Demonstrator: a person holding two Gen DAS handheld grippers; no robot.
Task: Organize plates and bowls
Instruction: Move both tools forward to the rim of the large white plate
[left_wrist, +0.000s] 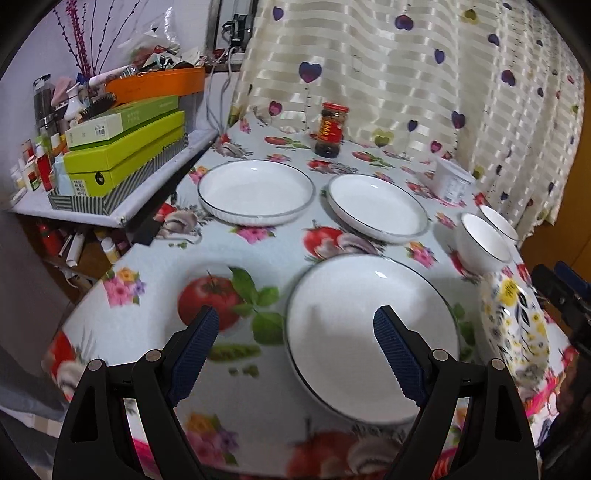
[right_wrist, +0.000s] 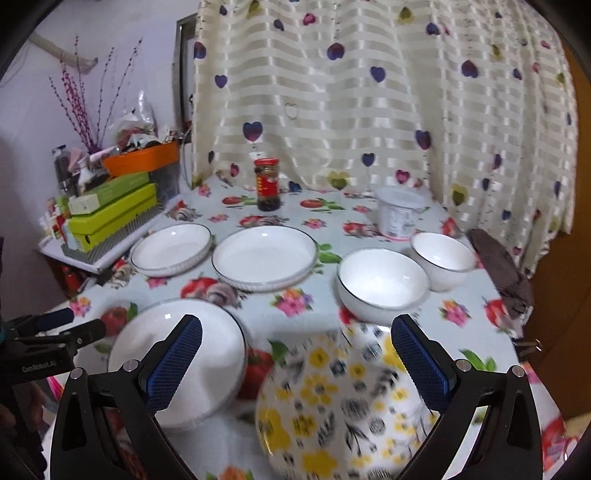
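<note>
floral plate (right_wrist: 343, 413) — blurred, bottom edge cut off | jar (right_wrist: 267, 184) label — too small to read

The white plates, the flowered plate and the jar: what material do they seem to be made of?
White plates: probably glazed ceramic or porcelain; glossy, with bright highlights and a thin dark rim line.
Flowered plate: likely glazed ceramic too, with a printed yellow-and-black flower pattern; blur leaves melamine possible.
Jar: looks like clear glass with dark contents, a red lid and a red label.
</note>
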